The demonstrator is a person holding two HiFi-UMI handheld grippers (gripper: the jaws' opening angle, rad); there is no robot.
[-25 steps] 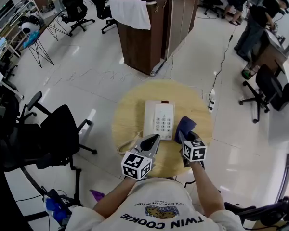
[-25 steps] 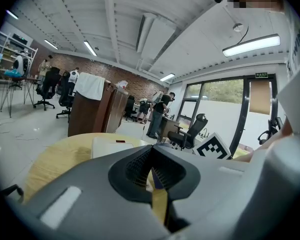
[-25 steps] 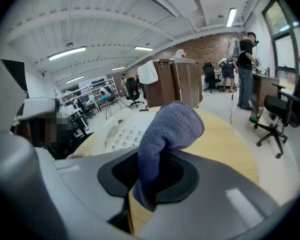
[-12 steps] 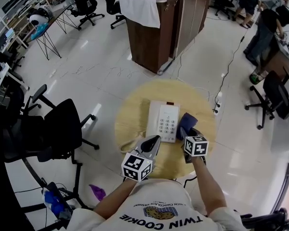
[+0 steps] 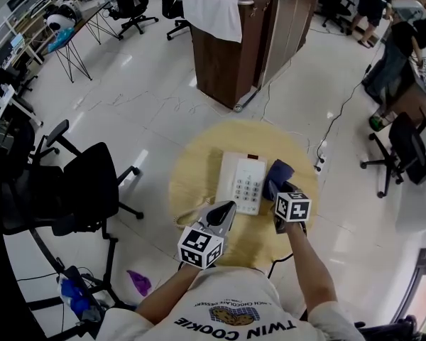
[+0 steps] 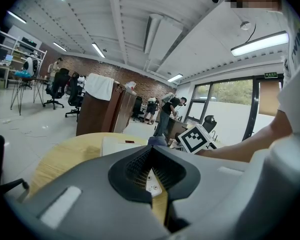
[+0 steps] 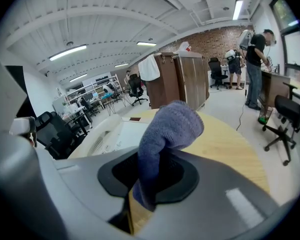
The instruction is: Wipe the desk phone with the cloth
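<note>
A white desk phone (image 5: pixel 241 182) lies on the round wooden table (image 5: pixel 199 163). In the head view my right gripper (image 5: pixel 277 190) is shut on a blue cloth (image 5: pixel 279 173), which touches the phone's right edge. The right gripper view shows the cloth (image 7: pixel 167 129) sticking up out of that gripper (image 7: pixel 140 184), with the phone (image 7: pixel 107 134) to the left. My left gripper (image 5: pixel 229 207) hovers near the phone's near-left corner, shut with nothing in it. Past the left gripper (image 6: pixel 151 181) in its own view lie the phone (image 6: pixel 121 145) and the cloth (image 6: pixel 157 141).
The phone's coiled cord (image 5: pixel 188 215) trails off the table's near-left side. A black office chair (image 5: pixel 85 190) stands left of the table. Beyond the table is a brown cabinet (image 5: pixel 227 55) with a white towel (image 5: pixel 211 13). A cable (image 5: pixel 334 126) crosses the floor at the right.
My right gripper has carried the cloth a little farther along the phone's right edge. The left gripper has stayed in place.
</note>
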